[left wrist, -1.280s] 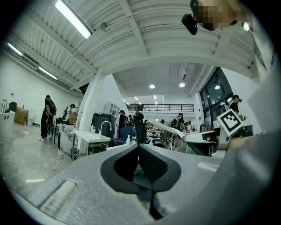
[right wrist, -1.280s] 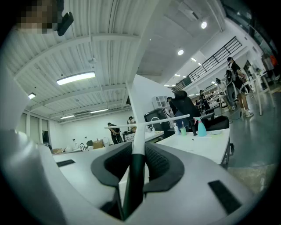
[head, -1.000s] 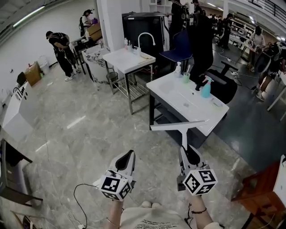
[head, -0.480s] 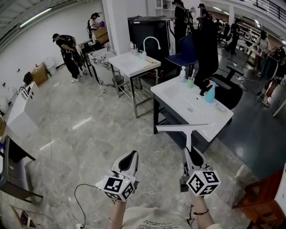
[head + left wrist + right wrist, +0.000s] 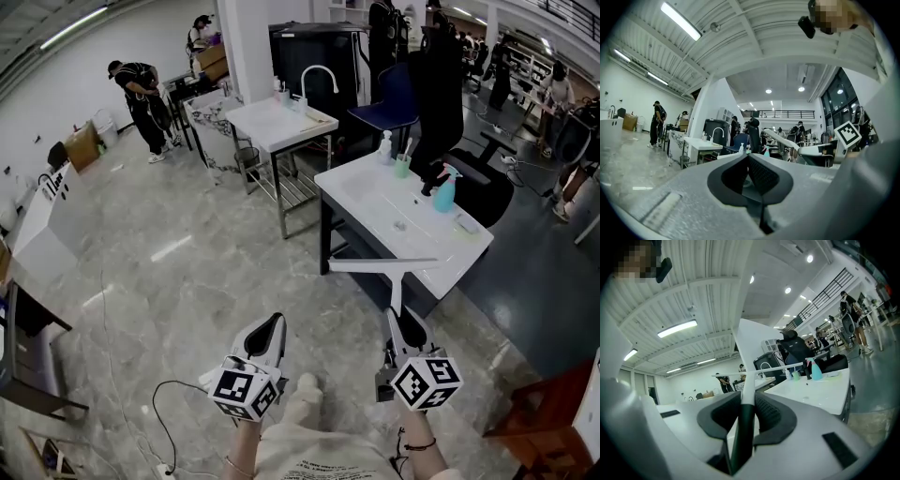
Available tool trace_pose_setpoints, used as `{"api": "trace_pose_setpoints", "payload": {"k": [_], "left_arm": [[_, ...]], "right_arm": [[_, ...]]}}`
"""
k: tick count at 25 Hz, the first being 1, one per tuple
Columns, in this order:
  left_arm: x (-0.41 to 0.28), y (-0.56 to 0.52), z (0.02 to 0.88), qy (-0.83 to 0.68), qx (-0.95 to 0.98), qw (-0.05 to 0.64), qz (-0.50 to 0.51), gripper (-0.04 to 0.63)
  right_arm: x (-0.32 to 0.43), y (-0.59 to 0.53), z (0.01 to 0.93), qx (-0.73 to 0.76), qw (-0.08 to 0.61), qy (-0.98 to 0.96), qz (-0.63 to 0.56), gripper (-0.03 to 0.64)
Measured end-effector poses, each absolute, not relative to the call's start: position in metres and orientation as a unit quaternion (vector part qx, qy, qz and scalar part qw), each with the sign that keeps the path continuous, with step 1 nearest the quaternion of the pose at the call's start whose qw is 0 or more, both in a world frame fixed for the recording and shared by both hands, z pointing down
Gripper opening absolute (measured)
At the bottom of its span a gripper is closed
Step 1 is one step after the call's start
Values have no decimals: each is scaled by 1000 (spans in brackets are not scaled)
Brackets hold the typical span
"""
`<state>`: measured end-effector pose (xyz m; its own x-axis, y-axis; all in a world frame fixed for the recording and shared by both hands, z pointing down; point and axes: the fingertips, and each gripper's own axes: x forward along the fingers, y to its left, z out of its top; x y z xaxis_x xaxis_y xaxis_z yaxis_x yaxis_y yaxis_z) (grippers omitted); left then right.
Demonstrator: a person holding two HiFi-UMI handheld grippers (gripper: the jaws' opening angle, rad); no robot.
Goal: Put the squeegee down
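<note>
A white squeegee (image 5: 384,269) with a long blade and a dark-ended handle sticks out level from my right gripper (image 5: 403,326), which is shut on the handle. In the right gripper view the squeegee (image 5: 746,385) runs up between the two pads, its blade crossing high in front of the white sink counter (image 5: 820,390). The blade hangs just short of the near edge of that sink counter (image 5: 427,258) in the head view. My left gripper (image 5: 267,330) points level over the floor, shut with nothing in it; its pads (image 5: 761,176) meet in the left gripper view.
On the counter stand a teal spray bottle (image 5: 444,194), a green cup (image 5: 401,167) and a soap bottle (image 5: 384,147). A second sink table (image 5: 277,127) stands behind. A black office chair (image 5: 459,159) is beyond the counter. A cable (image 5: 173,412) lies on the marble floor. People stand far off.
Both grippers and the squeegee have edged forward towards the sink counter. A shoe now shows between my arms at the bottom of the head view.
</note>
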<state>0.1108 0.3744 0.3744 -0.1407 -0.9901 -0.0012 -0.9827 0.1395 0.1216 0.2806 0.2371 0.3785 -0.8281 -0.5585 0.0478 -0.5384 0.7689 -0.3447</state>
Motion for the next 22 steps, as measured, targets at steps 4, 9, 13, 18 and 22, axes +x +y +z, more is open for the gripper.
{"api": "trace_pose_setpoints", "payload": {"k": [4, 9, 13, 18, 22], "left_arm": [[97, 353, 377, -750, 659, 42, -44, 23], [71, 315, 380, -740, 669, 48, -43, 21], [41, 277, 380, -733, 677, 52, -43, 23], [-1, 226, 379, -723, 687, 58, -40, 21], [-34, 193, 382, -717, 694, 63, -37, 21]], "right_arm": [[270, 220, 380, -297, 30, 938, -174, 95], [247, 186, 383, -308, 27, 934, -176, 95], [219, 154, 384, -318, 27, 931, -179, 95], [176, 109, 387, -329, 23, 925, -190, 97], [142, 77, 388, -335, 22, 922, -193, 97]]}}
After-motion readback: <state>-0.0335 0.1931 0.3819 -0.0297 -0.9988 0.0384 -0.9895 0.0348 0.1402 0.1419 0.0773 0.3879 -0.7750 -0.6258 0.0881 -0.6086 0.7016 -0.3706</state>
